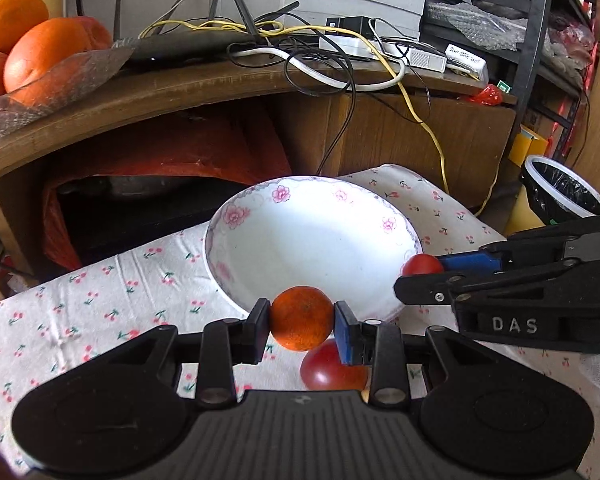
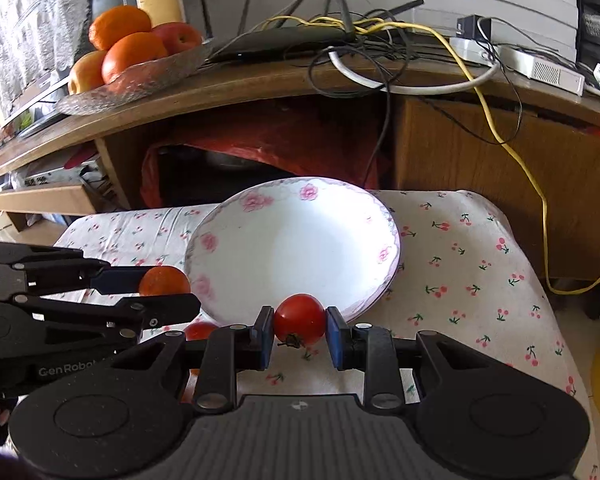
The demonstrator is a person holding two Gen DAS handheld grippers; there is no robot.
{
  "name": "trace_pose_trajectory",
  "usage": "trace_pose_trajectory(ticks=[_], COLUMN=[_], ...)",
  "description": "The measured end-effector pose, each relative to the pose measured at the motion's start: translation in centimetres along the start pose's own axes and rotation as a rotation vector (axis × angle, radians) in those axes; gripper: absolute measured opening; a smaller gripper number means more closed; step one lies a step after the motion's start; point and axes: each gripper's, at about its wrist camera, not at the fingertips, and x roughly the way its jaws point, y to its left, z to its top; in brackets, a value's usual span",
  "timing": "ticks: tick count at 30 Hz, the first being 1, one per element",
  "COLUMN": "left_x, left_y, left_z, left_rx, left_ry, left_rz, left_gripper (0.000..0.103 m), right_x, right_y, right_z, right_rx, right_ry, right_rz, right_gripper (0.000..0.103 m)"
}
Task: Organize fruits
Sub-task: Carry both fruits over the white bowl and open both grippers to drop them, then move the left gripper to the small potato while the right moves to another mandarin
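Observation:
My left gripper (image 1: 302,326) is shut on a small orange mandarin (image 1: 302,318), held just above the near rim of a white bowl with pink flowers (image 1: 236,216). My right gripper (image 2: 299,330) is shut on a red tomato (image 2: 299,320) at the bowl's near rim (image 2: 256,202). In the left wrist view the right gripper (image 1: 424,270) holds its tomato (image 1: 420,266) by the bowl's right rim. In the right wrist view the left gripper (image 2: 164,286) holds the mandarin (image 2: 164,280) left of the bowl. A second tomato (image 1: 328,368) lies on the cloth under the left gripper; it also shows in the right wrist view (image 2: 200,330).
The bowl stands on a cherry-print cloth (image 1: 100,292). Behind is a wooden shelf (image 1: 180,88) with cables, a router and a glass dish of oranges and apples (image 2: 132,52). A lined bin (image 1: 564,192) stands at the right.

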Motion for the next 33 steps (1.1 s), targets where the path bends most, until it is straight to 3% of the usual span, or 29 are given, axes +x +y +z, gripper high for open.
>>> trace_pose_trajectory(ticks=[10, 16, 28, 33], left_x=[1.1, 1.1, -0.9, -3.3], left_y=[0.6, 0.8, 1.7, 2.0], left_z=[0.0, 0.1, 0.2, 0.0], left_rx=[-0.038, -0.050, -0.068, -0.080], left_ry=[0.006, 0.000, -0.046, -0.072], left_rz=[0.023, 0.023, 0.060, 0.042], left_gripper=[0.042, 0.050, 0.056, 0.059], right_x=[2.3, 2.2, 0.0, -2.1], right_y=[0.7, 0.6, 0.3, 0.9], right_z=[0.5, 0.6, 0.5, -0.7], right_rx=[-0.024, -0.018, -0.006, 0.003], right_ry=[0.019, 0.001, -0.028, -0.018], right_rz=[0.025, 0.020, 0.007, 0.000], right_gripper=[0.025, 0.026, 0.031, 0.032])
